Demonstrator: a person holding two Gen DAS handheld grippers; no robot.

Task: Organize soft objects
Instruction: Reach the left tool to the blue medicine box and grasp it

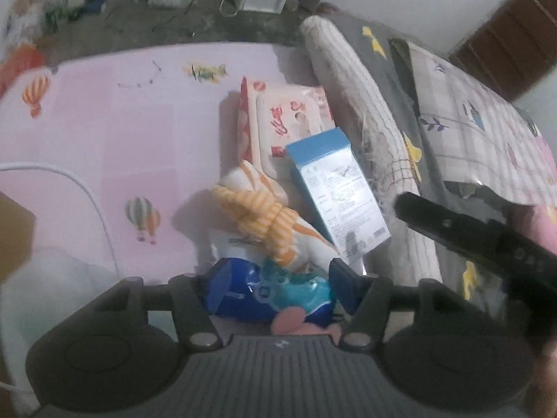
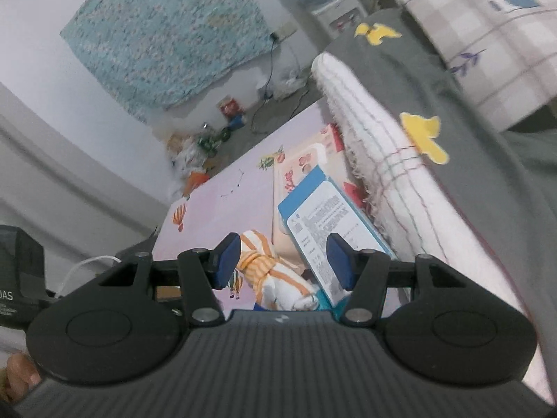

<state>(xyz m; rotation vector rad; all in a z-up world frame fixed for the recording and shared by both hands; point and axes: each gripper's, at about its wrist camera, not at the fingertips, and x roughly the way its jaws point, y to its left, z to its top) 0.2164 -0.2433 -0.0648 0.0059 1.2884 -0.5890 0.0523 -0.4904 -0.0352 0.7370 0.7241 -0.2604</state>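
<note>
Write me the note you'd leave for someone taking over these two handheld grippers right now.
Left gripper: a blue-and-teal packet sits between its pads; I cannot confirm a firm grip.
Right gripper: open, empty, aimed at the pile.
Things: the orange-striped soft toy, blue box and wipes pack lie heaped together on the pink mat, beside the rolled white blanket.
Done: nothing visibly sorted yet.
Left: probably place the packet, then deal with the striped toy and the rest.

Black ribbed claw (image 2: pixel 283 261), blue pads (image 2: pixel 339 261)
</note>
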